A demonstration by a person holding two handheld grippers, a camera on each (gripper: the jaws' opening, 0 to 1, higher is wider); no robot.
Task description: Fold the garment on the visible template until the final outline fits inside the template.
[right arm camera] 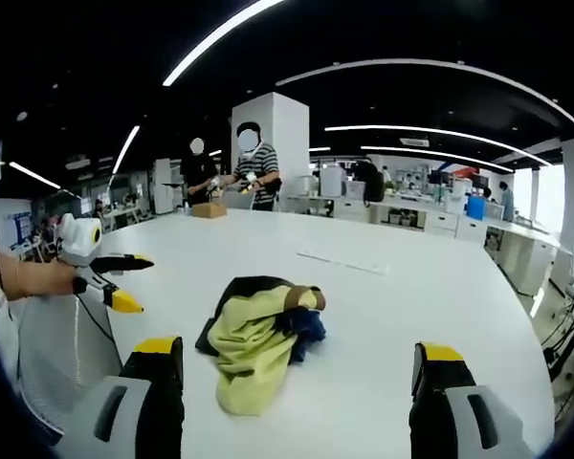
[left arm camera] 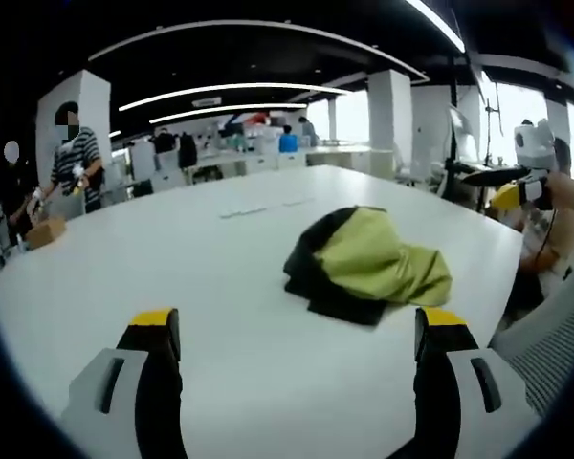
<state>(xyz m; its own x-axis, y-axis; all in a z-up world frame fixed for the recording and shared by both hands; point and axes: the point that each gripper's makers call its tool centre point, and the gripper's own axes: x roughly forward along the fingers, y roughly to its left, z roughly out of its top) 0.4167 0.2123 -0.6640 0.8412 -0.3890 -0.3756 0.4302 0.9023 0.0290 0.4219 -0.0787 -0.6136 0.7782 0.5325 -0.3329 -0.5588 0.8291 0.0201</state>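
A crumpled garment (left arm camera: 368, 263), yellow-green with a dark navy lining, lies in a heap on the white table (left arm camera: 220, 287). In the left gripper view my left gripper (left arm camera: 297, 330) is open just short of it, jaws wide apart and empty. At the right edge of that view, the right gripper (left arm camera: 488, 186) is held up in a hand. In the right gripper view the garment (right arm camera: 258, 339) lies between and just beyond my open right gripper (right arm camera: 298, 359). The left gripper (right arm camera: 139, 283) hangs open at the left, off the table's edge. Faint pale strips (right arm camera: 340, 260) mark the tabletop behind the garment.
A grey mesh chair back (right arm camera: 48, 354) stands by the table's near edge. A cardboard box (right arm camera: 209, 210) sits at the far end, where two people (right arm camera: 253, 172) stand. A white pillar (right arm camera: 287, 143) and office desks lie beyond.
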